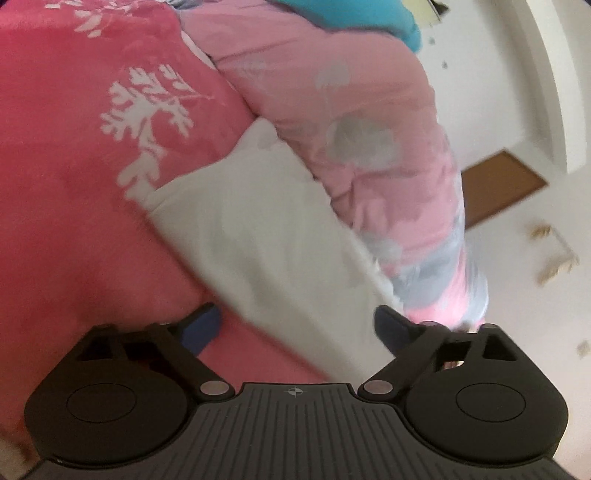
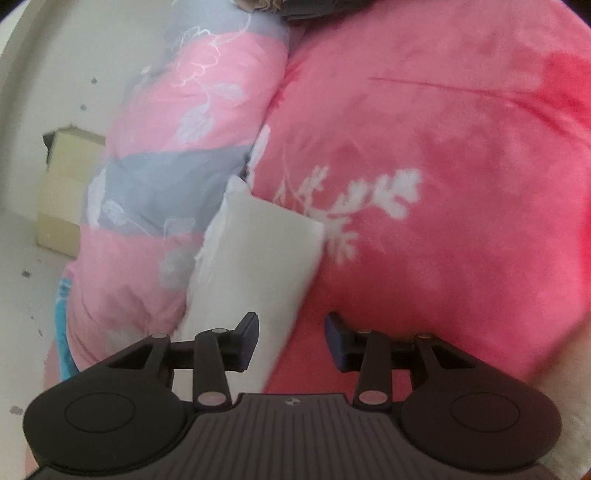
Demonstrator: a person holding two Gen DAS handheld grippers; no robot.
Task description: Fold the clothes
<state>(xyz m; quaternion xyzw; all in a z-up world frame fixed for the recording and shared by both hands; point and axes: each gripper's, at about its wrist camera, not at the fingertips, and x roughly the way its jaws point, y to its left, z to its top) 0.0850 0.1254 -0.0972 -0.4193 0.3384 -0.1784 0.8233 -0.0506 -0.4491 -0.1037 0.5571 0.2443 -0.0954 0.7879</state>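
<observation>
- On the red floral blanket [image 1: 74,229], against the rolled pink-and-grey quilt [image 1: 354,122], lies the white garment [image 1: 258,236]: a compact, flat-sided slab with straight edges, one long side touching the quilt.
- Right wrist view shows the same white garment [image 2: 255,251] as a narrow rectangle, near end running under the camera body.
- Left gripper [image 1: 299,328]: jaws wide apart, nothing between them, straddling the garment's near end from above; contact with cloth cannot be told.
- Right gripper [image 2: 291,339]: jaws apart, empty, one finger over the garment's edge, the other over the blanket.
- Step, as a judgement: the piece already looks folded into a tidy block. Scene fits a fold just let go, or a partly folded piece about to be taken for another fold. Pictures do not settle which.
- Any further fold would call for pinching a free edge squarely, both layers together.
- Hard to make out: both views are motion-blurred; layer count, seams and garment type unreadable; near end hidden by the gripper bodies.
- Blue cloth [image 1: 388,18] at the top edge, cut off.
</observation>
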